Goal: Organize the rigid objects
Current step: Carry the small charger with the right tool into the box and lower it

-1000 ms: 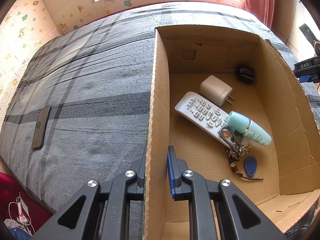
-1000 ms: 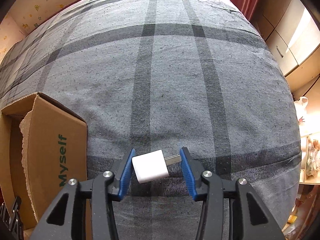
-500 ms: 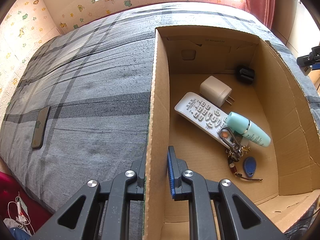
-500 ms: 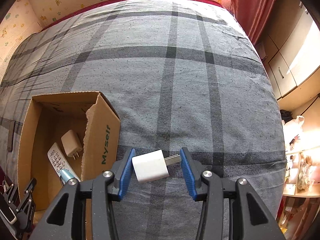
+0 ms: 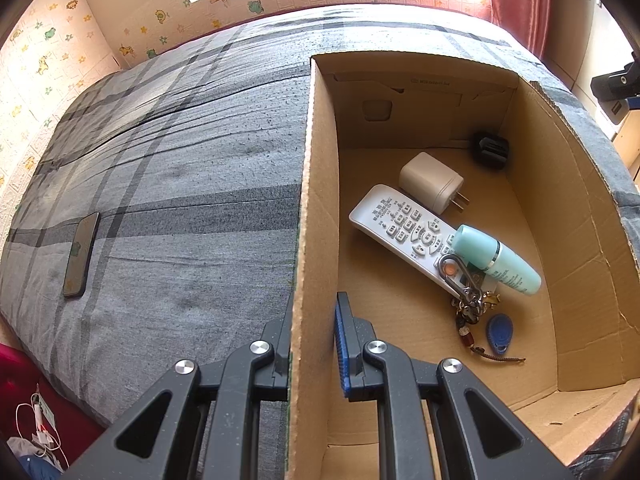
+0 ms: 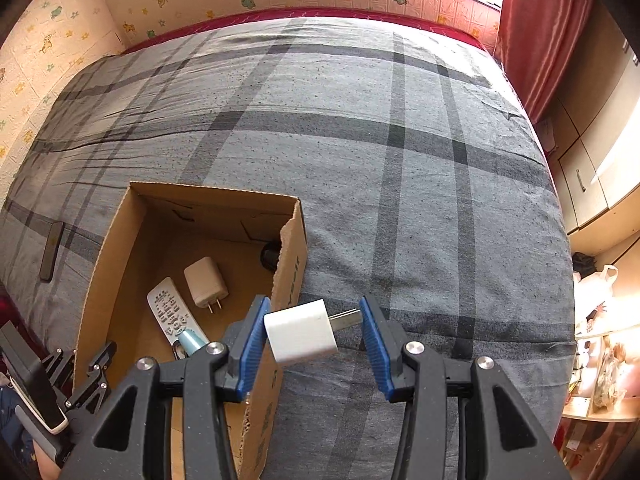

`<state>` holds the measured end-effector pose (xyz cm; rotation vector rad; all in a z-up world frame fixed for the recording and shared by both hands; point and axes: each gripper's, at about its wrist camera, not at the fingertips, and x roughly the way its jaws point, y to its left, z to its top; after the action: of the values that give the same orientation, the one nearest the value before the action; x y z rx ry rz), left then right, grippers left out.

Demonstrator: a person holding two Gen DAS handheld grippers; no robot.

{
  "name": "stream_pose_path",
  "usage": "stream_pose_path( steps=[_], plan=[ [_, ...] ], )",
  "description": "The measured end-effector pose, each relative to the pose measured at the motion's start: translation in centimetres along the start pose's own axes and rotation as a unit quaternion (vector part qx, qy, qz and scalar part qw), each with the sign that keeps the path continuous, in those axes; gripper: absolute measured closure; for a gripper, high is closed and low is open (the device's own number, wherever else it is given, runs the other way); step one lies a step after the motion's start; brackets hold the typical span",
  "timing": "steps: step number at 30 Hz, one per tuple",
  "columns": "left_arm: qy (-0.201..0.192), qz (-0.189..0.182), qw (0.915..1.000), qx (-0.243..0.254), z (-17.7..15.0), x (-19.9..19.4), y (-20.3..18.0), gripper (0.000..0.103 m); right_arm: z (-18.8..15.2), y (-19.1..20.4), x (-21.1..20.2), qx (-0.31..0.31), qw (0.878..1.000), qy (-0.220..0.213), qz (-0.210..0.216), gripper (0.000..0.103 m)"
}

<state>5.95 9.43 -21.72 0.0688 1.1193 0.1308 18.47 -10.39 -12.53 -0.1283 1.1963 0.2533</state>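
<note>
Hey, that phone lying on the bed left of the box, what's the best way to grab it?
Grip the phone across its two long edges, coming straight down from above. It lies flat on the bedspread, thin and narrow, with nothing beside it to block the fingers.

Black plastic claw (image 6: 312, 336) frames, ribbed blue pads (image 6: 252, 344), silver screws (image 6: 414, 347)

Phone (image 5: 80, 256) on grey plaid bedspread (image 6: 420, 200); red curtain (image 6: 548, 36) at right.

Left tool (image 5: 313, 340) and right tool (image 6: 314, 332), both clamped.
</note>
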Motion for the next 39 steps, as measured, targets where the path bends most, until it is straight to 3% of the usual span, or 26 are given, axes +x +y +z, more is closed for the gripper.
stream_pose_path(
  steps=[17, 39],
  plan=[
    [-0.001, -0.003, 1.0, -0.002, 0.1, 0.1, 0.0, 0.087, 0.5, 7.6, 1.8, -0.056, 0.998, 0.009, 0.03, 0.054],
    [-0.002, -0.005, 1.0, -0.001, 0.1, 0.1, -0.1, 0.087, -1.6, 10.9, 11.2, -0.082, 0.993, 0.081, -0.029, 0.054]
  ],
)
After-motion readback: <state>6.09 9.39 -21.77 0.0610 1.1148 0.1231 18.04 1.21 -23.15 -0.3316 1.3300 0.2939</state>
